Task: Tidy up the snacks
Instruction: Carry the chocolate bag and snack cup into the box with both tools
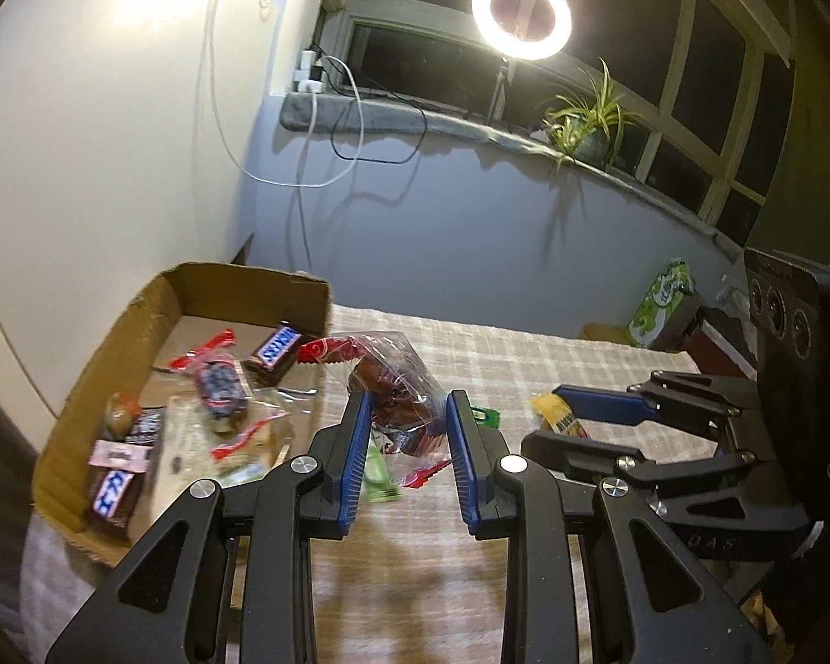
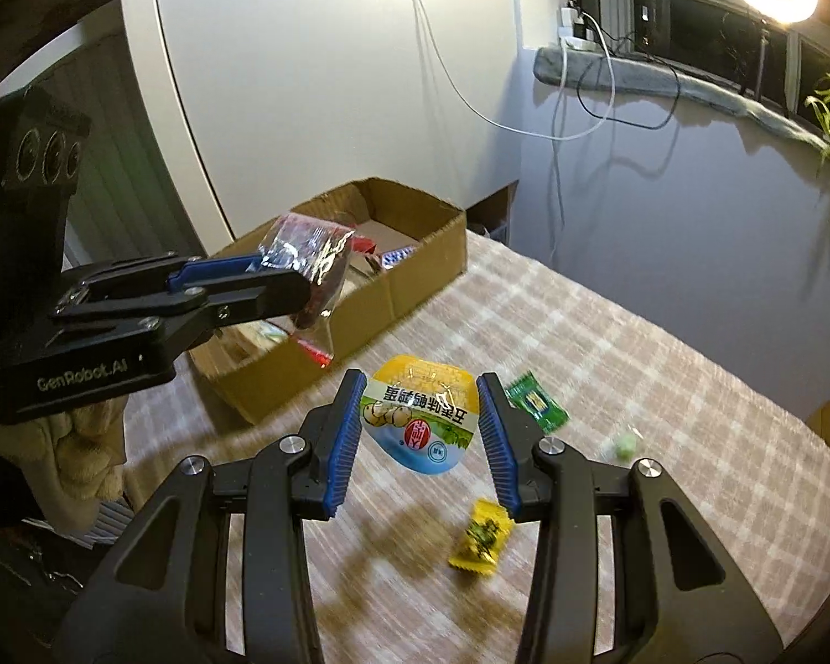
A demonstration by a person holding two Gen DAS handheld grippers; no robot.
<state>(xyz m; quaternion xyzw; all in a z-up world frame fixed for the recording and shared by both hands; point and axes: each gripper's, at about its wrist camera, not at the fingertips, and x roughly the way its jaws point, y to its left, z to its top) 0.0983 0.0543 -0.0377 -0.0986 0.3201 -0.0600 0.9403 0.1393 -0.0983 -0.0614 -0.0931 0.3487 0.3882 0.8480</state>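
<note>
A clear crinkled snack bag (image 1: 401, 387) with dark brown contents and red printed ends is seen between the blue pads of the left gripper (image 1: 409, 415), lifted off the checked tablecloth (image 1: 525, 359) just right of the cardboard box (image 1: 249, 288). In the right wrist view the same bag (image 2: 310, 254) hangs above the near wall of the box (image 2: 415, 271), its lower end drooping below the fingers. A yellow and white packet (image 2: 420, 415) with green printing and a red seal is held between the pads of the right gripper (image 2: 420, 426), above the cloth.

Inside the box, a Snickers bar (image 1: 275, 351), a blue-patterned candy (image 1: 221, 387) and other wrappers are heaped; those at the near end are blurred and cannot be read. On the cloth lie a green candy (image 2: 537, 404), a yellow candy (image 2: 481, 537) smeared by motion, and a small pale green sweet (image 2: 625, 445) that is hard to make out. A green wrapper (image 1: 379, 476) is partly hidden behind the left gripper's finger.

The left gripper's jaws are clamped on the clear bag. The right gripper's jaws are set wider, pressed against both edges of the yellow packet.
</note>
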